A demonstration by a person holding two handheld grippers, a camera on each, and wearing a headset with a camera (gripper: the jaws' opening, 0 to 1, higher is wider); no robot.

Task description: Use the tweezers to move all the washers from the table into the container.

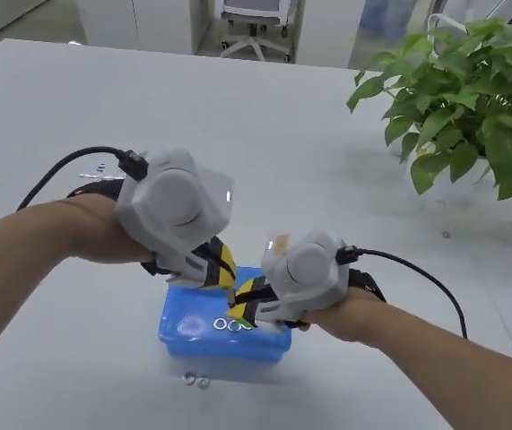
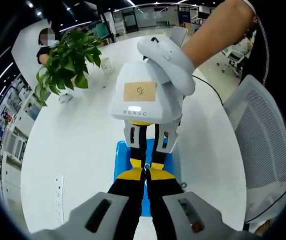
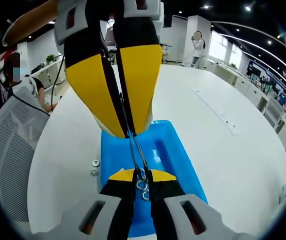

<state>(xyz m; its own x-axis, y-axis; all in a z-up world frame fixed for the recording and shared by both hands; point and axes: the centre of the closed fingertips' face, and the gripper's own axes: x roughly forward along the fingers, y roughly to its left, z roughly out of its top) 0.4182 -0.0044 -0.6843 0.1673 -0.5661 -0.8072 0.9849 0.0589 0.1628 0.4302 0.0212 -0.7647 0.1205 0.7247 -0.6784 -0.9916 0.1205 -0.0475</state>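
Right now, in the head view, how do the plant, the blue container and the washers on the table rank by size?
Largest: plant, though it stands farthest off.
Next: container.
Smallest: washers on the table; the two look alike.

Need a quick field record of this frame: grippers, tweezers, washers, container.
left gripper: jaws shut on the tweezers
right gripper: jaws close together around the tweezers' tips, over the container
container: blue, open-topped, on the table
washers in container: at least two
washers on table: two, side by side just outside the container's near wall
plant: far right, well away from the work
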